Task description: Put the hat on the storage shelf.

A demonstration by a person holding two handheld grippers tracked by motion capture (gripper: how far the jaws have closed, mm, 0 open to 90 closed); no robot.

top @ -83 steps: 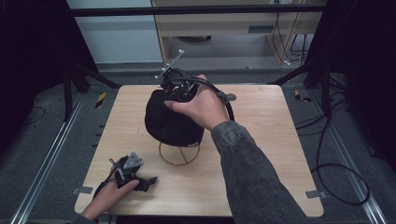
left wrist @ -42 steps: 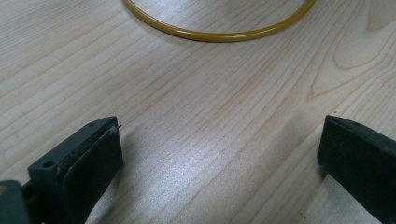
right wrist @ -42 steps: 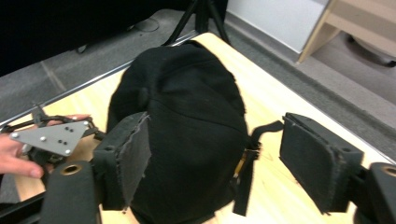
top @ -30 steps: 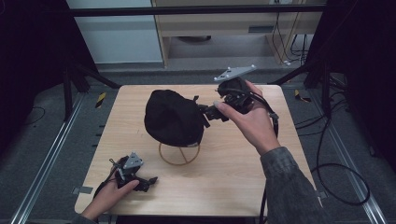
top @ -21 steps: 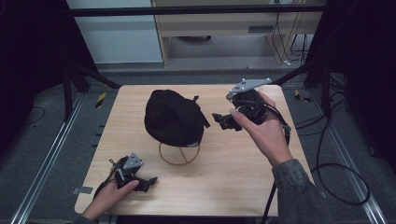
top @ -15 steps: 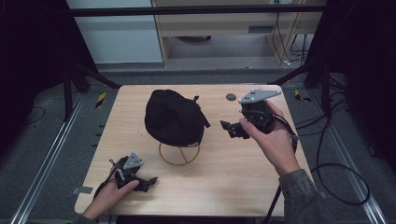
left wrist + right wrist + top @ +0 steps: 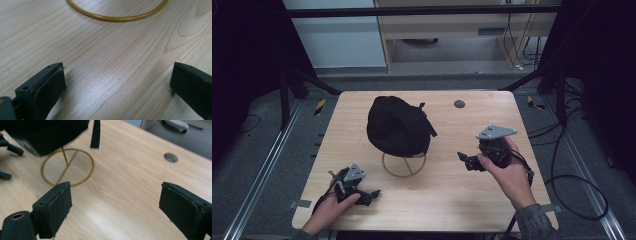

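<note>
High view, cap: black cap (image 7: 398,126) sat on a yellow wire stand (image 7: 404,164) mid-table (image 7: 447,200).
Change: right gripper (image 7: 468,162), jaws apart and empty, had withdrawn from the cap.
Left gripper (image 7: 371,194): jaws spread, empty.
Right gripper view: a hanging strap (image 7: 95,133).

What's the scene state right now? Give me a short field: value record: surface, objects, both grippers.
surface: wooden table, round cable hole near its far edge
object: black cap sitting on a yellow wire stand, strap hanging at its right side
stand base: ring flat on the table, cross-wires inside
left gripper: open, empty, resting low at the near-left of the table, pointed toward the stand
right gripper: open, empty, held right of the cap, apart from it
contact with cap: none from either gripper
</note>
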